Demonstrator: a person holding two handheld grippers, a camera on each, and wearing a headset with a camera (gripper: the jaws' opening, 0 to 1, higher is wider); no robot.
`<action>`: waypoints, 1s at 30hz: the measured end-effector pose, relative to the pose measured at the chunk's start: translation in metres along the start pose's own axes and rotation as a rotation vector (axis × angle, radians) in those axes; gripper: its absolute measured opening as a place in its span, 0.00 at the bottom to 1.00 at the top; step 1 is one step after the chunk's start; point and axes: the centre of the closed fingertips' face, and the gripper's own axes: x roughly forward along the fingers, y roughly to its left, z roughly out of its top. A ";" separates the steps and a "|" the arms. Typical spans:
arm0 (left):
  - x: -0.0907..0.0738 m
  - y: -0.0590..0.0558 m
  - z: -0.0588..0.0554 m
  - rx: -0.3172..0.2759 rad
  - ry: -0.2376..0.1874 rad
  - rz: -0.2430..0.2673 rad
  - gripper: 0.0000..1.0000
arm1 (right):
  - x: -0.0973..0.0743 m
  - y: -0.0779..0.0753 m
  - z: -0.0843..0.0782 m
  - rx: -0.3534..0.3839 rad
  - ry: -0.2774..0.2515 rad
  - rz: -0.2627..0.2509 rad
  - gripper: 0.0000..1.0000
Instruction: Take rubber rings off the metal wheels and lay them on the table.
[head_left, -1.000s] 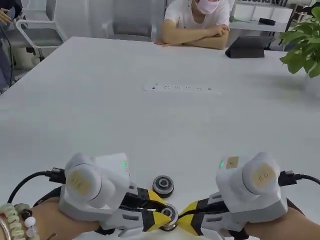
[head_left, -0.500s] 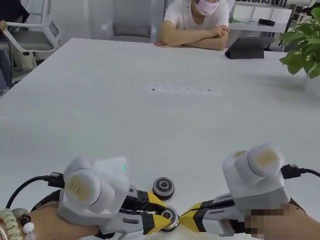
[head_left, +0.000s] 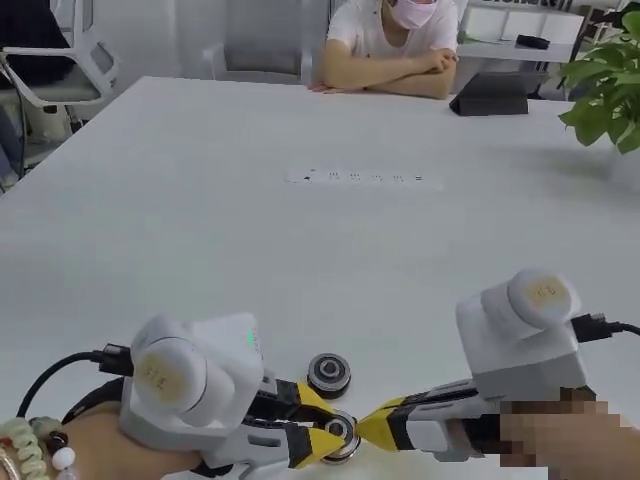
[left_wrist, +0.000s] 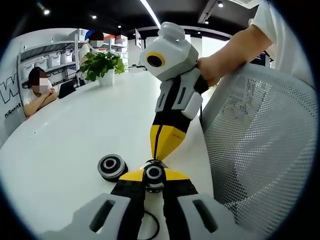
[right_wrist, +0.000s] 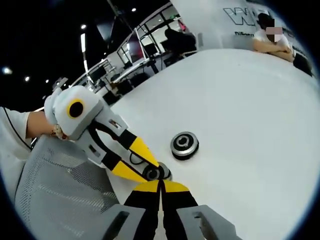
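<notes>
My left gripper (head_left: 335, 432) is shut on a small metal wheel (head_left: 338, 430) with a black rubber ring, low at the table's near edge. In the left gripper view the wheel (left_wrist: 153, 173) sits between the yellow jaws. My right gripper (head_left: 366, 430) comes in from the right, shut, its tips touching that wheel's rim (right_wrist: 156, 172). I cannot tell whether the ring is pinched. A second wheel (head_left: 328, 371) with its black ring lies flat just behind, also seen as a wheel (left_wrist: 112, 166) on the left and a wheel (right_wrist: 184, 144) further out.
The white table (head_left: 300, 250) stretches far ahead. A flush socket strip (head_left: 362, 177) lies at its middle. A person (head_left: 395, 45) sits at the far end beside a dark case (head_left: 490, 98). A plant (head_left: 605, 90) stands at the right. A mesh chair (left_wrist: 250, 150) is behind.
The right gripper's body has lifted and tilted up while its tips stay at the wheel. The left gripper keeps its hold on the wheel.
</notes>
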 end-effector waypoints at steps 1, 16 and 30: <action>0.000 0.000 0.000 0.001 -0.002 0.000 0.07 | 0.000 0.000 0.000 -0.002 0.000 0.000 0.00; 0.000 0.000 0.000 0.000 -0.006 0.000 0.07 | -0.001 0.007 0.004 -0.025 -0.011 0.021 0.00; 0.000 0.000 -0.001 -0.004 -0.010 0.001 0.07 | -0.001 0.010 0.005 -0.073 -0.011 0.027 0.00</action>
